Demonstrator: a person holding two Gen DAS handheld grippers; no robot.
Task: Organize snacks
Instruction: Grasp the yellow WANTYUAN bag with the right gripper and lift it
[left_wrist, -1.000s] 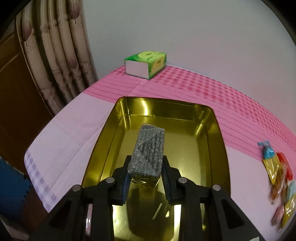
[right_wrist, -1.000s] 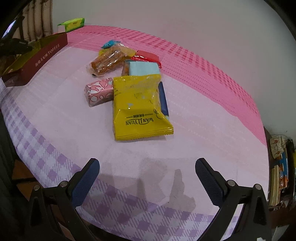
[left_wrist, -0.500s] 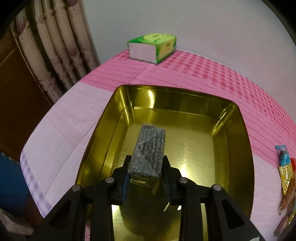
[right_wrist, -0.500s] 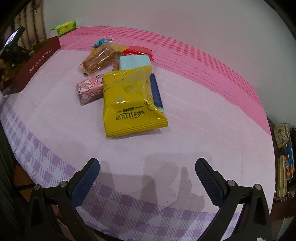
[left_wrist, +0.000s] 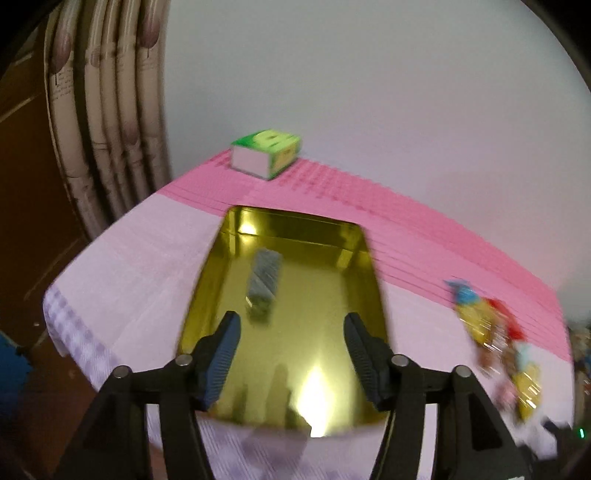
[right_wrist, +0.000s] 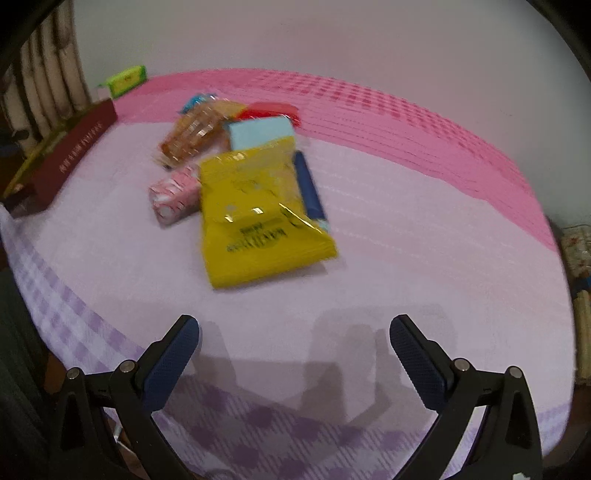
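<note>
Only the left wrist view looks into the gold tin (left_wrist: 373, 280), where a grey-wrapped snack (left_wrist: 264, 282) lies on the floor just ahead of the left gripper (left_wrist: 291, 325), nearer its left finger, with the jaws spread and nothing between them. The right wrist view shows that tin only from outside, as a dark red wall (right_wrist: 74, 155) far to the left. The right gripper (right_wrist: 294, 328), jaws wide apart and empty, faces the snack pile, with the yellow packet (right_wrist: 258, 218) closest ahead.
</note>
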